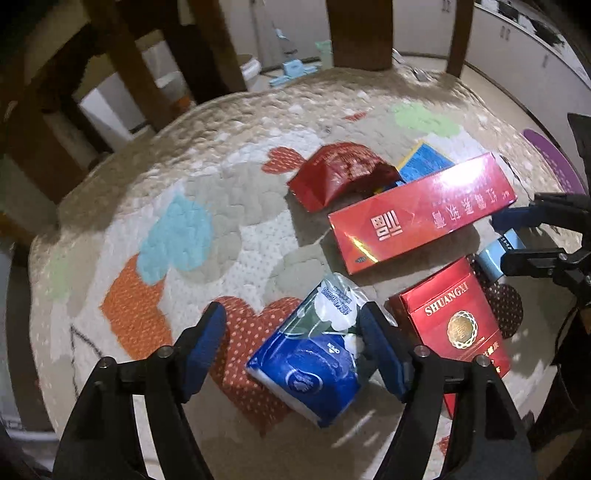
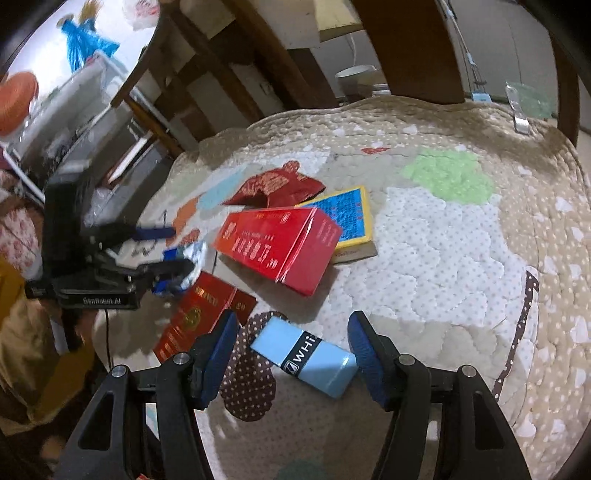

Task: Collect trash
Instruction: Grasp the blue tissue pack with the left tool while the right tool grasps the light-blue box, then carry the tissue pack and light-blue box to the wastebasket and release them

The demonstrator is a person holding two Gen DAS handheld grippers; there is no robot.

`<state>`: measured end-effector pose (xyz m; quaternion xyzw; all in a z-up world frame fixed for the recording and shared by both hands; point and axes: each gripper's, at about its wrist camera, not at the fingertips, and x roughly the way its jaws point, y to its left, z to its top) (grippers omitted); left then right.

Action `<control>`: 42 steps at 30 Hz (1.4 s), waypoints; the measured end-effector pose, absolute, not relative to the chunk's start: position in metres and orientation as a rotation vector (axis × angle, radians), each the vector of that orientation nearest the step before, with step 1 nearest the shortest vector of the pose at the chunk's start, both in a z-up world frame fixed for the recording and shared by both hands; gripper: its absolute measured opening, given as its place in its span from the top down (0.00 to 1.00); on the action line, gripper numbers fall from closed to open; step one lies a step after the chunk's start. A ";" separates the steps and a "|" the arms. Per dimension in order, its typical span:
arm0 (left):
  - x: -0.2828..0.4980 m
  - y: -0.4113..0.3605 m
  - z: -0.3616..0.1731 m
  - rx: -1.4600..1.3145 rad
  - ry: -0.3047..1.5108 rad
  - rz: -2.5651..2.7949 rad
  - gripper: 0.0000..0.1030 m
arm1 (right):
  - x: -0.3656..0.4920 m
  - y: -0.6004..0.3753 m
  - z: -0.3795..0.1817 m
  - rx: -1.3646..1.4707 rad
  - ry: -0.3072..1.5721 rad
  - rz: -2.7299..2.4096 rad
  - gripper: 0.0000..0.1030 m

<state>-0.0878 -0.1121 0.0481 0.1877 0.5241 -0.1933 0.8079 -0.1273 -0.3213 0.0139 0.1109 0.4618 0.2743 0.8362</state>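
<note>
A blue and white tissue pack lies on the quilted mat between the fingers of my left gripper. The gripper is open; its right pad is beside the pack and the left pad stands clear of it. A light blue box with a dark label lies between the fingers of my right gripper, also open, with a gap on the left side. Also on the mat are a long red carton, a red cigarette pack, a crumpled red wrapper and a blue and yellow box.
The patterned mat covers a round seat with edges close on all sides. Wooden chair legs stand behind it. My left gripper shows at the left of the right wrist view, my right gripper at the right of the left one.
</note>
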 end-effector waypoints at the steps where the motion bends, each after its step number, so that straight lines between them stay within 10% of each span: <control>1: -0.084 -0.109 0.046 0.374 1.141 -0.429 0.28 | -0.127 -0.320 0.014 0.229 0.979 0.583 0.42; 6: -0.090 -0.099 0.041 0.270 1.233 -0.503 0.28 | -0.126 -0.320 0.012 0.220 1.000 0.592 0.65; 22: -0.129 -0.118 0.048 0.354 1.171 -0.374 0.46 | -0.138 -0.297 0.014 0.086 0.977 0.611 0.44; 29: -0.132 -0.116 0.076 0.293 1.093 -0.303 0.46 | -0.149 -0.293 0.017 0.018 0.966 0.607 0.71; 42: -0.135 -0.167 0.117 0.269 0.980 -0.316 0.46 | -0.145 -0.361 0.046 0.235 0.870 0.475 0.71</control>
